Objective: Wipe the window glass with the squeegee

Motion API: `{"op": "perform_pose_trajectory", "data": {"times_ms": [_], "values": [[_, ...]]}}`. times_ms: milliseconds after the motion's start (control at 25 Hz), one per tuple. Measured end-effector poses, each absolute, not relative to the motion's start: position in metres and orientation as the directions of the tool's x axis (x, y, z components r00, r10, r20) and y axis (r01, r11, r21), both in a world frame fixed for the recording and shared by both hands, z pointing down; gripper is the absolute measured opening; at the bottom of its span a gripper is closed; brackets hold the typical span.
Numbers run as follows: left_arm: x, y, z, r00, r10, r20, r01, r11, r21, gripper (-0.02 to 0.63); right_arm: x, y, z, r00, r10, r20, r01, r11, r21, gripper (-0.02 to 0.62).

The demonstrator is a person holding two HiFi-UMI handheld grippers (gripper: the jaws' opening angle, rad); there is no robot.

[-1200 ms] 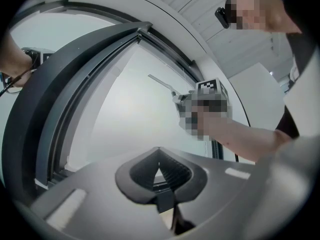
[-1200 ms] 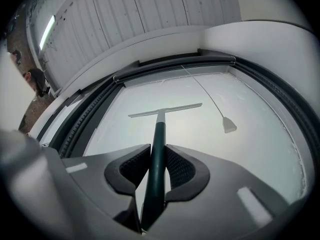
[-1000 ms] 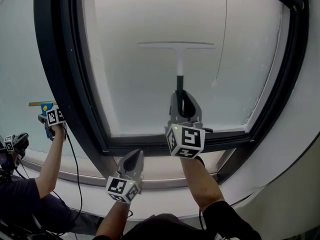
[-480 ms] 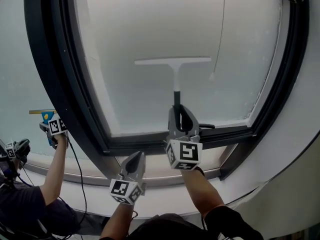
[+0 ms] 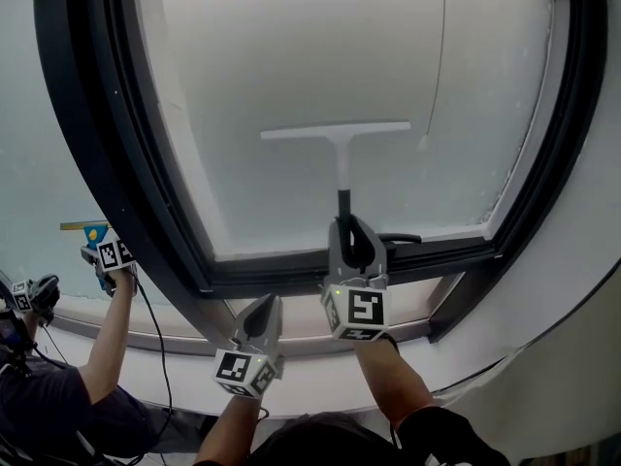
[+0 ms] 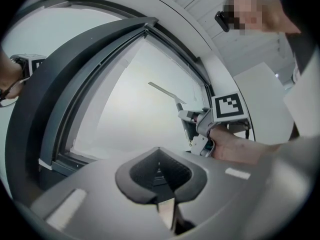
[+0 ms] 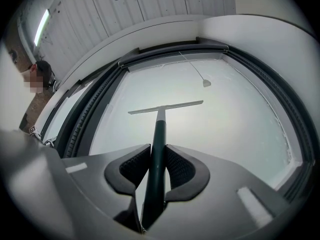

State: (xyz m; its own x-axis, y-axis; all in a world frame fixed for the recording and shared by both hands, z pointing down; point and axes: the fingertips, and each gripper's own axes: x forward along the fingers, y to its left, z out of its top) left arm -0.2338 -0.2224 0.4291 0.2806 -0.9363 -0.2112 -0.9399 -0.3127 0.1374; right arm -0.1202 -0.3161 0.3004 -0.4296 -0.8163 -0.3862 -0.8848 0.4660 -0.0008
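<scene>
Quick status from my end. My right gripper [image 5: 353,233] is clamped down on the dark handle [image 7: 158,134] of the squeegee [image 5: 340,158], pads squeezing it from both sides with no slack that I can see. The handle runs straight out from my jaws and up, away from the bottom rail [image 5: 291,272] of the window frame. The white blade [image 5: 335,130] sits crosswise at the far end, pretty much parallel to that rail and a good way above it, lying on or right at the window glass [image 5: 291,56]. I can't tell if the edge is pressed flat.

My left gripper [image 5: 258,318] is pinched closed with nothing in it, hanging below the rail and off to the left of the handle, so the right one is doing all the work here.

Since the blade lies across and the handle points at the rail, I reckon the natural stroke is a straight pull down toward the rail. One thing to watch is the cord pull [image 5: 424,145] dangling just past the blade's right tip, above the rail, which could snag if I drift sideways.
</scene>
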Motion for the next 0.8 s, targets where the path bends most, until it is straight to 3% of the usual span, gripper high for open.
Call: {"op": "perform_pose_trajectory", "data": {"times_ms": [800], "values": [[-0.213, -0.213, 0.450, 0.324, -0.934, -0.151, -0.927, -0.345, 0.146, -0.002, -0.124, -0.301, 0.365, -0.460, -0.850, -0.258, -0.876, 0.481, -0.024, 0.097]]}}
